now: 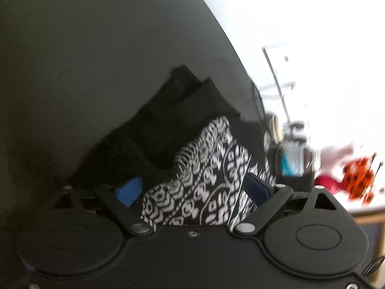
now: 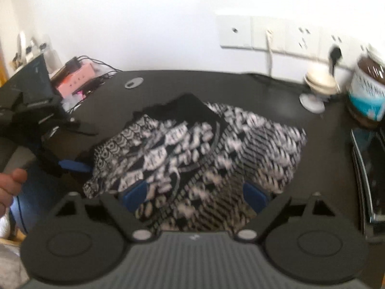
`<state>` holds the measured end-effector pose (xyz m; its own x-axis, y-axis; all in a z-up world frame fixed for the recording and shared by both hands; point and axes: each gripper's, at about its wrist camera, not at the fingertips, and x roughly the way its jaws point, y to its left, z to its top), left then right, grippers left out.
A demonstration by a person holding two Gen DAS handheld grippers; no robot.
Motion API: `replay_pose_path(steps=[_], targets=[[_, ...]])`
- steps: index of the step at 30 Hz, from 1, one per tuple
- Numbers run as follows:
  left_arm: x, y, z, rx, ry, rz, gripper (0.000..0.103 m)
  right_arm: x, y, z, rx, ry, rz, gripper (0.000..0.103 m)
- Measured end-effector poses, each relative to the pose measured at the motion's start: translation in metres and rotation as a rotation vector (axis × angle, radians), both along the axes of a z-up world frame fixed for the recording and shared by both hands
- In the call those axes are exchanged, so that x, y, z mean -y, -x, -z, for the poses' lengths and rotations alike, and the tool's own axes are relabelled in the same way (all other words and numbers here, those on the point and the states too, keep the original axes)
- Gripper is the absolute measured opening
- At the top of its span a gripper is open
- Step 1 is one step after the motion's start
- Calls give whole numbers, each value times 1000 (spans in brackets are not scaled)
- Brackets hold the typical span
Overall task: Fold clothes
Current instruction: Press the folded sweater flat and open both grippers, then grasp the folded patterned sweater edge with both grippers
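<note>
A black-and-white patterned garment (image 2: 192,149) lies bunched on a black table (image 2: 264,89), with a plain black part at its far side. In the left wrist view the garment (image 1: 204,180) fills the gap between the blue pads (image 1: 128,190) of my left gripper (image 1: 192,190), whose jaws stand wide apart. My right gripper (image 2: 197,192) is also open, with the cloth lying between its blue pads (image 2: 136,192). The left gripper also shows in the right wrist view (image 2: 74,165) at the cloth's left edge, held by a hand.
A jar with a blue label (image 2: 368,89) and a white cup on a saucer (image 2: 317,86) stand at the table's back right. A dark flat device (image 2: 370,166) lies at the right edge. A pink box with cables (image 2: 77,79) sits back left. Wall sockets (image 2: 276,36) are behind.
</note>
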<state>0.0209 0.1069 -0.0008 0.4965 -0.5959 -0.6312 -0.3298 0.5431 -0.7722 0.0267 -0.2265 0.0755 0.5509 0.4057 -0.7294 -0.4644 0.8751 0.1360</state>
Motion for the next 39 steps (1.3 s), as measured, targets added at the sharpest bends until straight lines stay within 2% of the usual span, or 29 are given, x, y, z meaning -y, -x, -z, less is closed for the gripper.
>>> replay_pose_path(steps=[3,6,8,10,13,15,17,20,26,30,35,39], targets=[[-8,-1,10,-8,28,-44,92,-14,-9,6,22,54,-39,87],[-11,-2,12,8,40,-51,92,-22,-24,24,0,111,-7,88],[-12,-3,12,11,40,-52,92,-15,-36,33,-34,75,37,88],[-17,-1,9,-4,12,-69,92,-9,-46,40,-55,54,72,92],[-30,4,-3,-13,-58,-110,95,-15,-47,38,-37,102,67,95],[-41,10,-10,4,-39,-126,95,-21,-40,29,-7,146,64,93],[-48,18,-15,0,-23,-127,100,-29,-23,16,66,182,-6,92],[-45,29,-14,-39,-15,-100,102,-45,9,4,127,226,-190,92],[-26,46,9,-137,122,-76,102,-75,55,21,135,384,-449,92],[-12,45,11,-148,117,-48,102,-76,64,41,139,444,-430,93],[7,36,17,-158,113,-17,102,-80,69,59,207,495,-416,94],[21,29,23,-174,115,12,102,-73,67,64,225,477,-407,94]])
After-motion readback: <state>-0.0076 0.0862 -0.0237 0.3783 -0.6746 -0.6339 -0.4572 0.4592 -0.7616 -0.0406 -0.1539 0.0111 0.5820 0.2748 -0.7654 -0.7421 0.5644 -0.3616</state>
